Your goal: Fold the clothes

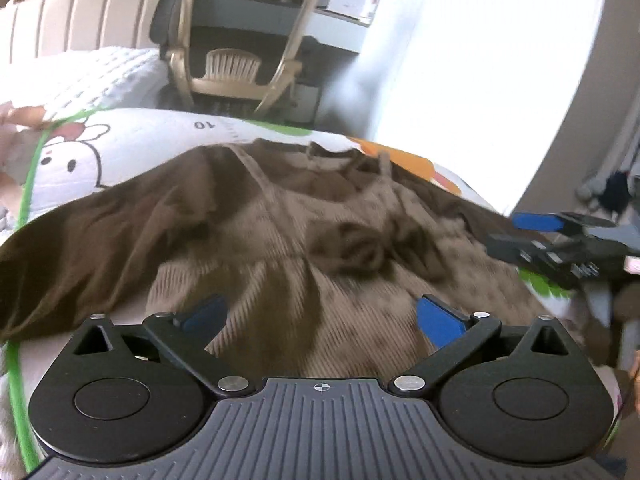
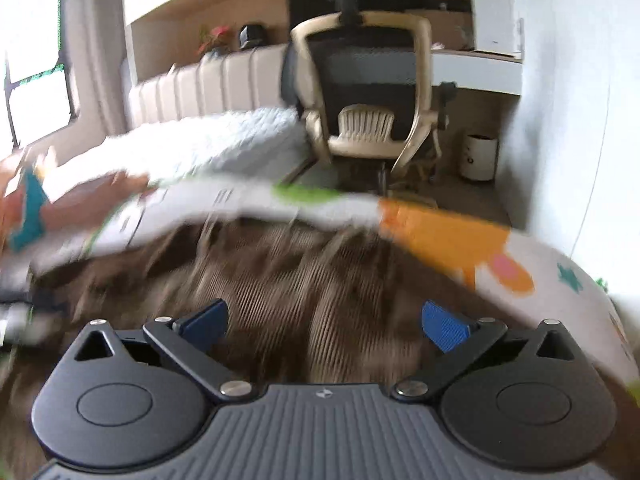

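Garment (image 1: 304, 232) spreads wide on sheet (image 1: 132, 140) beneath both spread-fingered tools.

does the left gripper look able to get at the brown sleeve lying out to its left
Probably yes. The left gripper is open above the brown ribbed garment, and the dark sleeve lies flat on the cartoon mat with nothing on it or across the way.
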